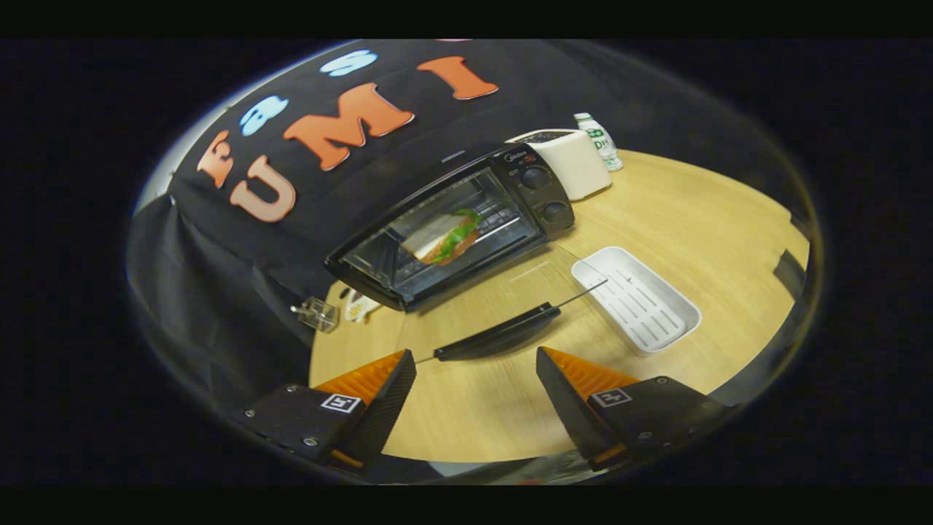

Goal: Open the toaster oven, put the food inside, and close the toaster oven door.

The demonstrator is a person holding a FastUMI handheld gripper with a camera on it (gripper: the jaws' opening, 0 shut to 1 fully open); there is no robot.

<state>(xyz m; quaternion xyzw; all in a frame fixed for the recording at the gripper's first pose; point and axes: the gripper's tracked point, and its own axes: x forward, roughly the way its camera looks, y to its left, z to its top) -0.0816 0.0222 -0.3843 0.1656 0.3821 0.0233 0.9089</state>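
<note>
A black toaster oven [532,191] stands at the back of the round wooden table [700,219], seen tilted. Its glass door hangs open and lies flat toward me. The door's black handle [499,334] sits just ahead of my fingers. A sandwich [444,237] with green lettuce rests on the rack inside the oven. My gripper [475,359] is open above the table, a wide gap between its fingers and nothing held. Neither finger touches the handle.
An empty white tray [667,321] lies to the right of the open door. A cream appliance [576,162] and a small bottle [599,140] stand behind the oven. A clear small object [318,313] and a white item [361,306] sit at the oven's left.
</note>
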